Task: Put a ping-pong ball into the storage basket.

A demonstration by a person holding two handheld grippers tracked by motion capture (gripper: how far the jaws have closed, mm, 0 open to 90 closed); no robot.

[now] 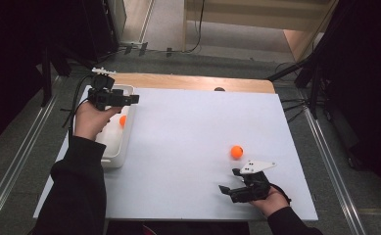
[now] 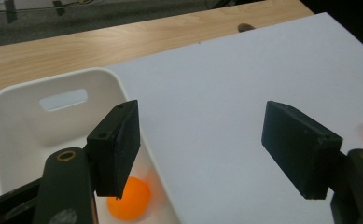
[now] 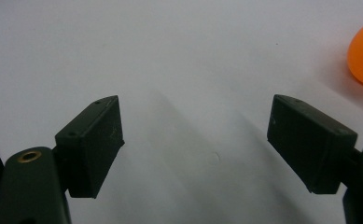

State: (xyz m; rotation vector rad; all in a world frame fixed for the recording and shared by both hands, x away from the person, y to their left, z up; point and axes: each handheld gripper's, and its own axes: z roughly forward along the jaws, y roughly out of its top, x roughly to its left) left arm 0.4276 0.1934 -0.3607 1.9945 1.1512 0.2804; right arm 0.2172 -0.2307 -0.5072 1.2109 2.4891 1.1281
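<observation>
Setting: lab or recording studio. White board [image 1: 188,147] laid over a wooden table [image 1: 193,82], dark stand legs [image 1: 315,83] at the sides, cables on grey carpet [image 1: 198,63].

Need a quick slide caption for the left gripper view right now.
Left gripper, open and empty, above the white bin holding one orange ball.

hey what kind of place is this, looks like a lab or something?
Probably a lab set up for recording: a white board on a wooden table, dark stands and cables around it, bare grey floor.
</observation>
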